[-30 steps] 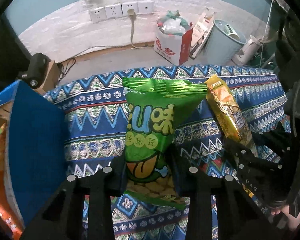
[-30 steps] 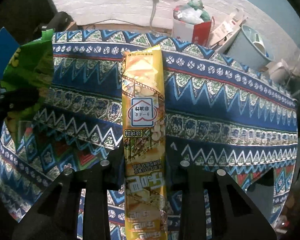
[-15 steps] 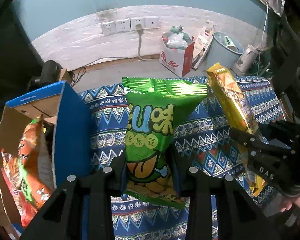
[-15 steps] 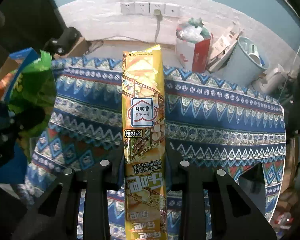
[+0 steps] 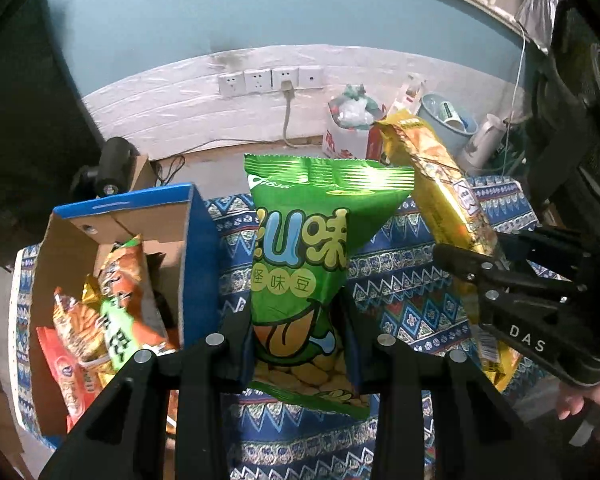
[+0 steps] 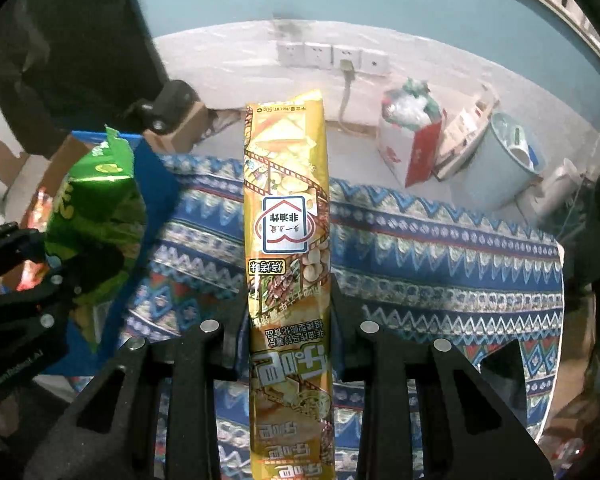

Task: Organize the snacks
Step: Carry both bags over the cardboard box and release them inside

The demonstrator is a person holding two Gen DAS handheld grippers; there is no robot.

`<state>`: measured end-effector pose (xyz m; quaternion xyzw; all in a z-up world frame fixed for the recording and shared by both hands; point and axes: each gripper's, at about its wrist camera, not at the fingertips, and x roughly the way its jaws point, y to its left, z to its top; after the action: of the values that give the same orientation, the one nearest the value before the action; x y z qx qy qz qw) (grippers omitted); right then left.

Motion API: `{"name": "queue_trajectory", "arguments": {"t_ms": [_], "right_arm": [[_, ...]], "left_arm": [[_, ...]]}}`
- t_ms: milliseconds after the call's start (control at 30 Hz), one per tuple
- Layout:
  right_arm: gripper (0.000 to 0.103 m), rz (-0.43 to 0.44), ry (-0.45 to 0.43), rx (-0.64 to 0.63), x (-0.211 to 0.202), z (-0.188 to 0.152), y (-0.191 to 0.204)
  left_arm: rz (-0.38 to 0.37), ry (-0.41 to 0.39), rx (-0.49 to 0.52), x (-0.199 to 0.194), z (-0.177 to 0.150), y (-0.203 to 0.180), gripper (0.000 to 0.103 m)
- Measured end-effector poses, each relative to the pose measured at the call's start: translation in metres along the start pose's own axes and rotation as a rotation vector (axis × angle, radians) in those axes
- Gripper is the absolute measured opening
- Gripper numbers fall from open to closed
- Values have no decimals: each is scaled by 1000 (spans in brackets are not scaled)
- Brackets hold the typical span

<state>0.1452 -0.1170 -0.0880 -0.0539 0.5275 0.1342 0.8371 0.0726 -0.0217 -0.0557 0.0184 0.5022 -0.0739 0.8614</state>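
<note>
My left gripper (image 5: pixel 298 316) is shut on a green bean snack bag (image 5: pixel 312 248) and holds it upright above the patterned tablecloth (image 5: pixel 412 320). My right gripper (image 6: pixel 288 300) is shut on a long yellow chip pack (image 6: pixel 286 216), also lifted off the cloth. In the left wrist view the yellow pack (image 5: pixel 436 188) and the right gripper (image 5: pixel 496 268) sit to the right. In the right wrist view the green bag (image 6: pixel 96 216) is at the left. A blue cardboard box (image 5: pixel 196 256) at the left holds several orange snack bags (image 5: pixel 116 300).
Beyond the table edge the floor holds a red-and-white box of rubbish (image 5: pixel 348 136), a pale blue bin (image 5: pixel 448 120) and a white kettle (image 5: pixel 484 140). Wall sockets (image 5: pixel 272 80) sit on the white wall base. A dark chair (image 5: pixel 580 120) stands at the right.
Both grippers have risen with their snacks, so the table looks farther away. The blue box and the bags inside it have come into the left wrist view.
</note>
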Motion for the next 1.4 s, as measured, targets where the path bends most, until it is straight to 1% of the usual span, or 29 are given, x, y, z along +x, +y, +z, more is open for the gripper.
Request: {"name": "queue_trajectory", "arguments": {"t_ms": [200,367,633,967,1133,1400], "right_arm": [[29,44,-31,-48,-14,13,35],[30,76,-46,-77,-20,25,63],[30,124,-51,-126,-19,41,112],[30,171,-34,-158,-5,54,155],[30,201,-18,-163,5,58,173],[30,225,2,-182,17,64,203]], "left_arm": [[-16,-22,-33,-21,-4,21,36],[24,-50,-64,-32,-9,44,36],[64,-83,-127,-50,-19,85,36],[91,-79,-214,-55,-35,136,36],[91,-65,-265,-55,-44,161,36],[118,-41,-337,-50,-56,195,36]]}}
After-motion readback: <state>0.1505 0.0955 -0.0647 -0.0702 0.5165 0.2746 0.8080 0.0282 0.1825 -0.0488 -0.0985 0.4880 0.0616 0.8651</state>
